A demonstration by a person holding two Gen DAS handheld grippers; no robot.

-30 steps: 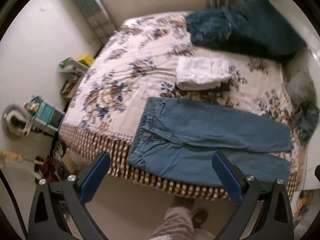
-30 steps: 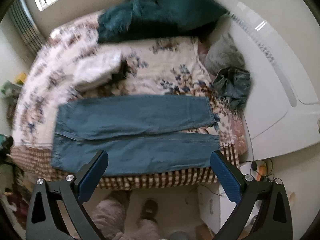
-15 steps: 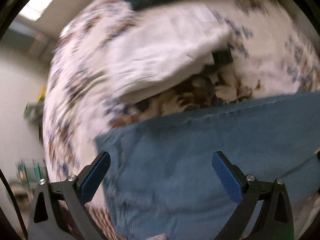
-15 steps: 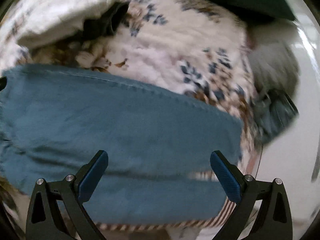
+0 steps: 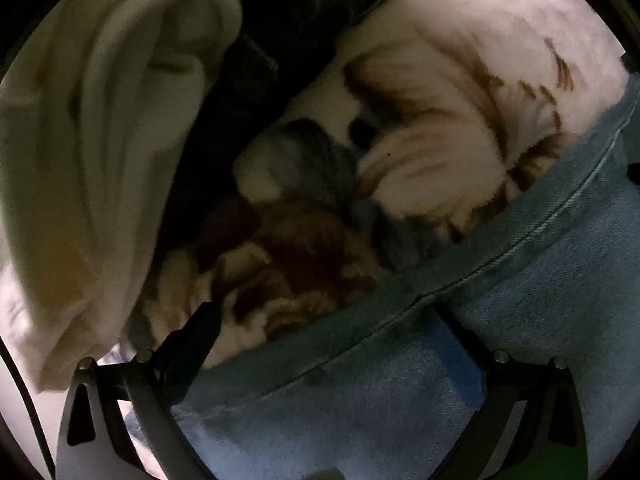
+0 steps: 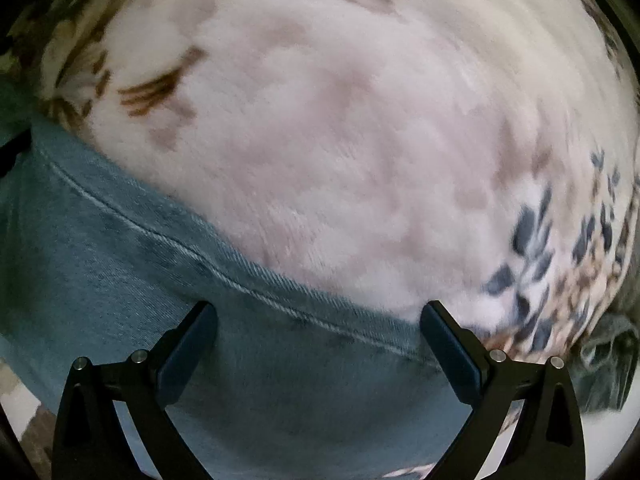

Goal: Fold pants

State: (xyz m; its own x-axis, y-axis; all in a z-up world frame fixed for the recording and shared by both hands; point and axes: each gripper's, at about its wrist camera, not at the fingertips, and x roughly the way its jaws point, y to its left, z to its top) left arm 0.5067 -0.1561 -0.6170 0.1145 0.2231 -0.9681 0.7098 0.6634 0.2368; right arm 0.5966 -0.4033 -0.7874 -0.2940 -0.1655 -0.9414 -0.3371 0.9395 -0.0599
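The blue jeans [image 5: 500, 320] lie flat on the flowered bedspread [image 5: 460, 92]. In the left wrist view my left gripper [image 5: 324, 320] is open, right down at the far seam edge of the jeans, one finger on the bedspread and one on the denim. In the right wrist view the jeans [image 6: 120, 280] fill the lower left. My right gripper [image 6: 318, 320] is open, its fingers straddling the far seam of the leg, very close to the cloth.
A folded white cloth [image 5: 100, 140] on a dark garment [image 5: 288, 20] lies just beyond my left gripper. The bedspread [image 6: 360, 120] stretches ahead of my right gripper. A grey-green garment [image 6: 608, 360] lies at the right.
Both grippers have dropped from high above the bed to the far edge of the jeans. Both stay open.
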